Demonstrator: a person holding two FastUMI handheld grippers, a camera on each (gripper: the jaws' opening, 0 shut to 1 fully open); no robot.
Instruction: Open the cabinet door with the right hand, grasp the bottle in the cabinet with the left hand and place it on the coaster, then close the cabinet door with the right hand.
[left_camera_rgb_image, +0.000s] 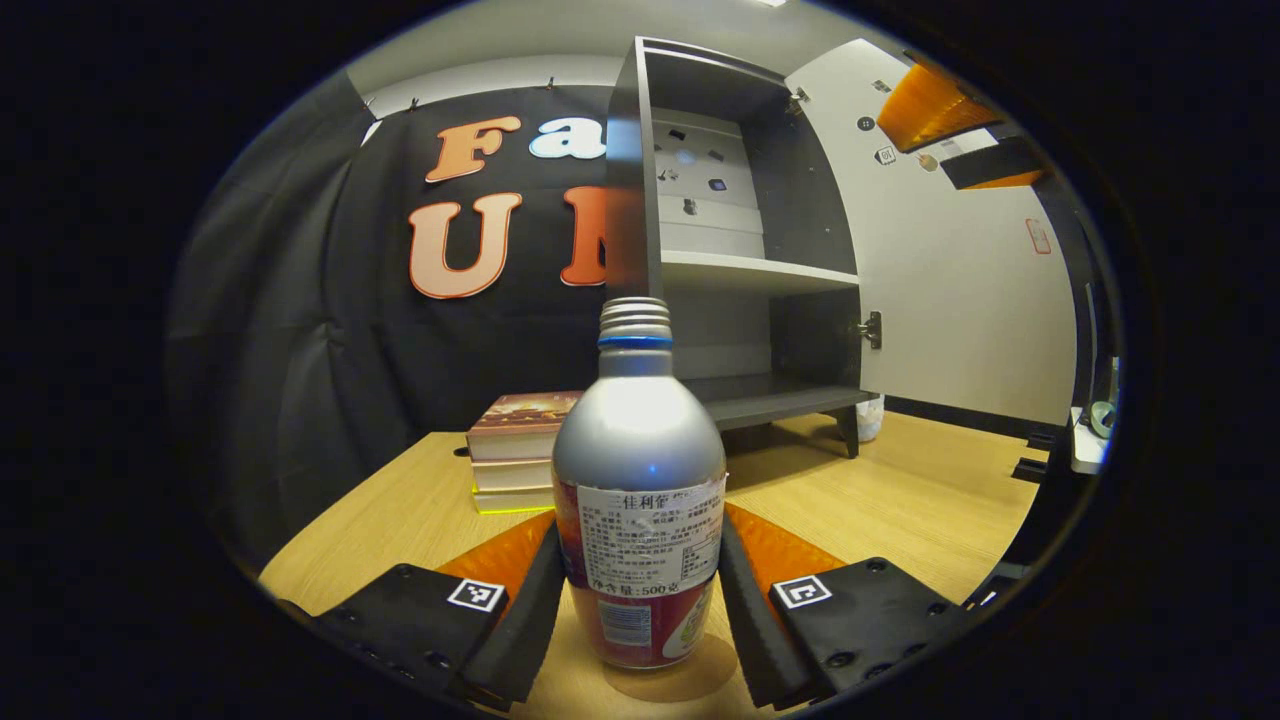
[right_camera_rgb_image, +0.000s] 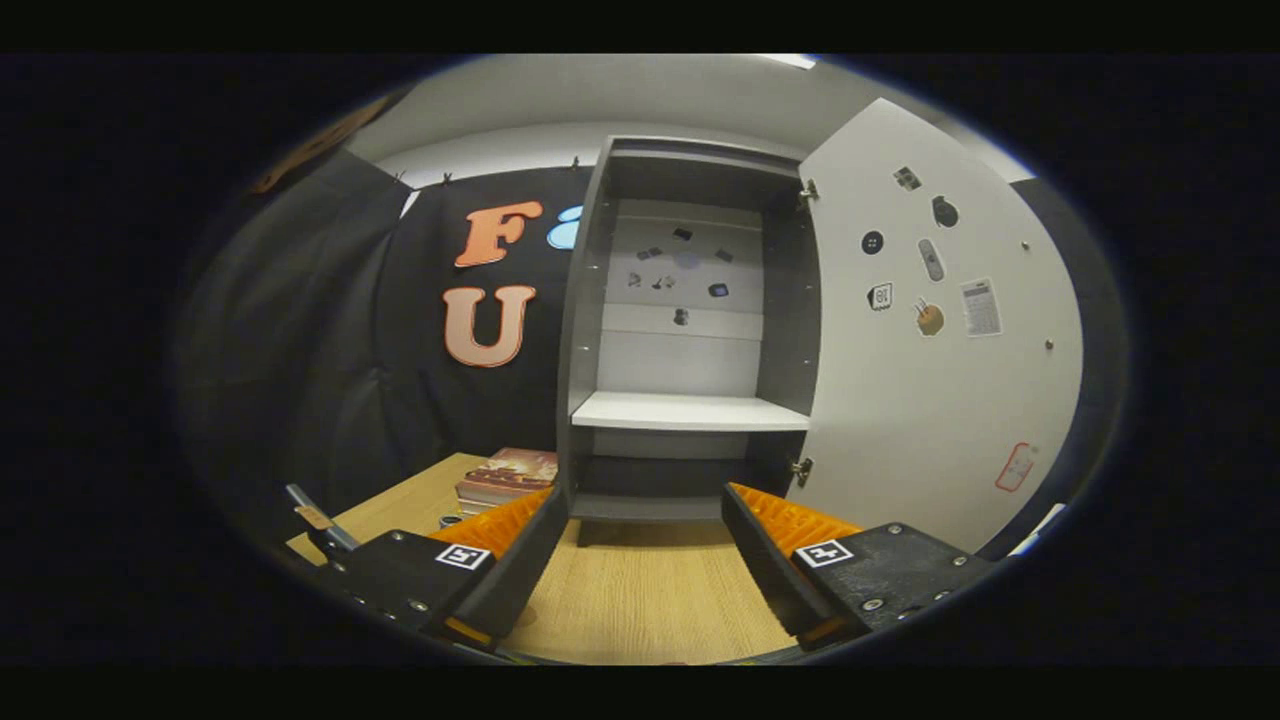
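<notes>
Door (right_camera_rgb_image: 930, 400) open, bottle (left_camera_rgb_image: 640, 500) out of cabinet (right_camera_rgb_image: 690, 330), standing on coaster (left_camera_rgb_image: 672, 682) between left gripper (left_camera_rgb_image: 640, 590) fingers, contact unclear. Right gripper (right_camera_rgb_image: 640, 565) spread, empty. Door closing left.

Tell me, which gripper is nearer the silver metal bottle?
Left. The left gripper has the silver metal bottle between its fingers; the right gripper faces the open cabinet, with nothing between its fingers.

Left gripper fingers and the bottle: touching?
Touching. In the left gripper view both fingers press against the bottle's sides, no gap showing on either side, with the bottle standing on the table.
</notes>
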